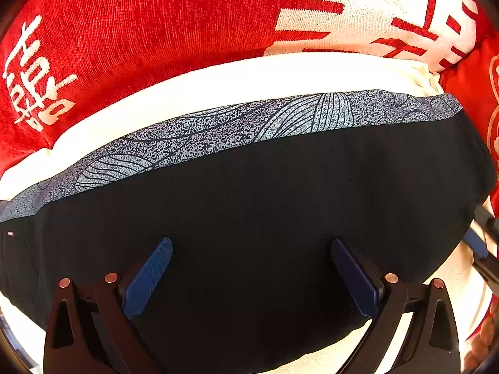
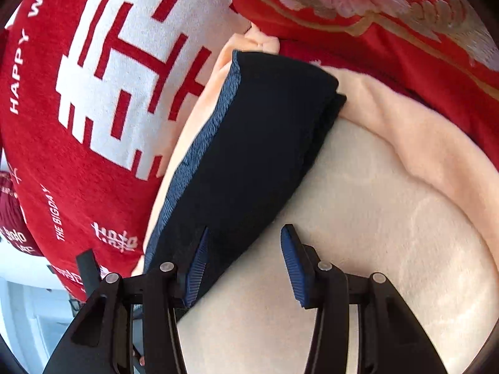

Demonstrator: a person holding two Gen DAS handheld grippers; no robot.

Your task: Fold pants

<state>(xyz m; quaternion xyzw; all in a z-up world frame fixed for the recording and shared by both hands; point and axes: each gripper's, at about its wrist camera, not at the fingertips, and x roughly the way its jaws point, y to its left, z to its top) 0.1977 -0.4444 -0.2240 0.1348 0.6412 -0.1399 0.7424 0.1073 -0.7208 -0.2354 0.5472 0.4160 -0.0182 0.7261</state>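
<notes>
The dark navy pants (image 1: 249, 205) lie folded into a compact rectangle on a cream blanket (image 1: 218, 84), their speckled grey patterned waistband (image 1: 249, 121) along the far edge. My left gripper (image 1: 251, 268) is open, hovering just over the pants with nothing between its blue pads. In the right wrist view the folded pants (image 2: 249, 143) show stacked layers at the far end. My right gripper (image 2: 243, 261) is open and empty at the pants' near right edge, its left pad (image 2: 198, 265) over the fabric, its right pad (image 2: 291, 265) over the cream blanket (image 2: 374, 233).
A red blanket with white lettering (image 1: 124, 31) (image 2: 78, 93) lies beyond the pants. A red embroidered floral cover (image 2: 374, 6) is at the far right. The right gripper's body shows at the left wrist view's right edge (image 1: 483, 240).
</notes>
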